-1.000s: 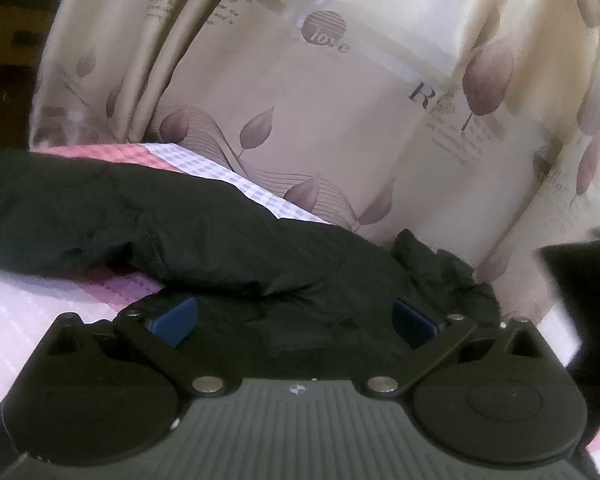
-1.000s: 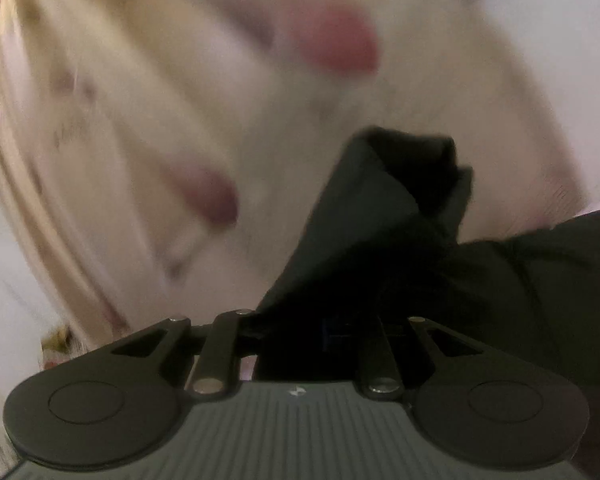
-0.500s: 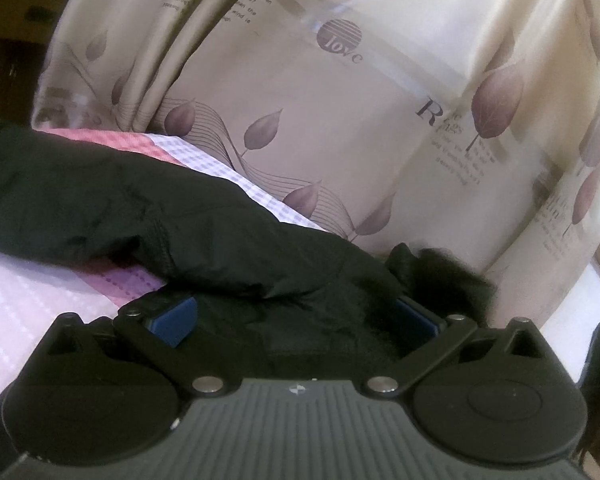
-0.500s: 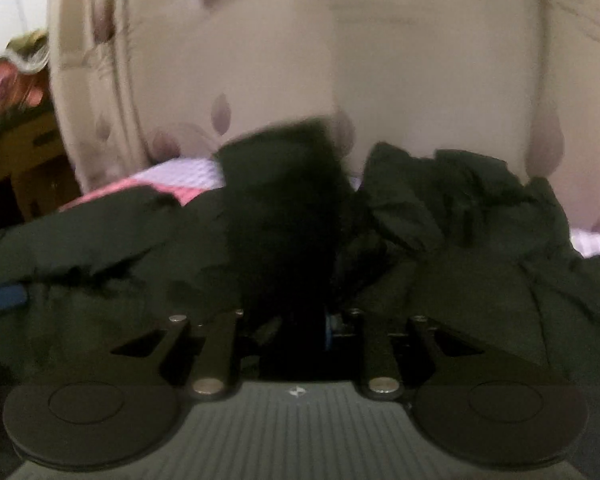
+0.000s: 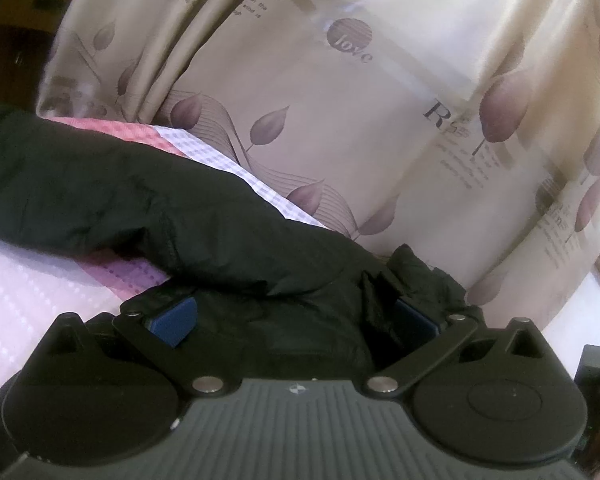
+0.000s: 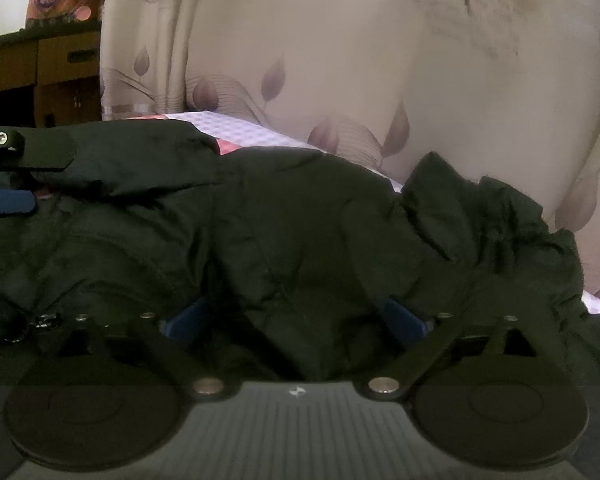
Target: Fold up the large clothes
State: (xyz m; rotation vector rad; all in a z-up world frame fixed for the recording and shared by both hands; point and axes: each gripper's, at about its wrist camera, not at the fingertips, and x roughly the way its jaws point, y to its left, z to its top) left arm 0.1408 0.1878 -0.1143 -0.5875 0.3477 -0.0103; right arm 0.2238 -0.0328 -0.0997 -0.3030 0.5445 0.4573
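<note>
Fold just laid: black jacket [image 6: 300,232] lies heaped on the checked bedspread [image 5: 40,280]. My right gripper [image 6: 296,320] has just sprung wide, releasing cloth; left gripper [image 5: 292,316] open too, fabric loose between. Next: regrip an edge.

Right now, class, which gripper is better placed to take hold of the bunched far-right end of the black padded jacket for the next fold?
Probably the right gripper: it has just been opening, and the black padded jacket's bunched end lies just ahead to its right.
</note>
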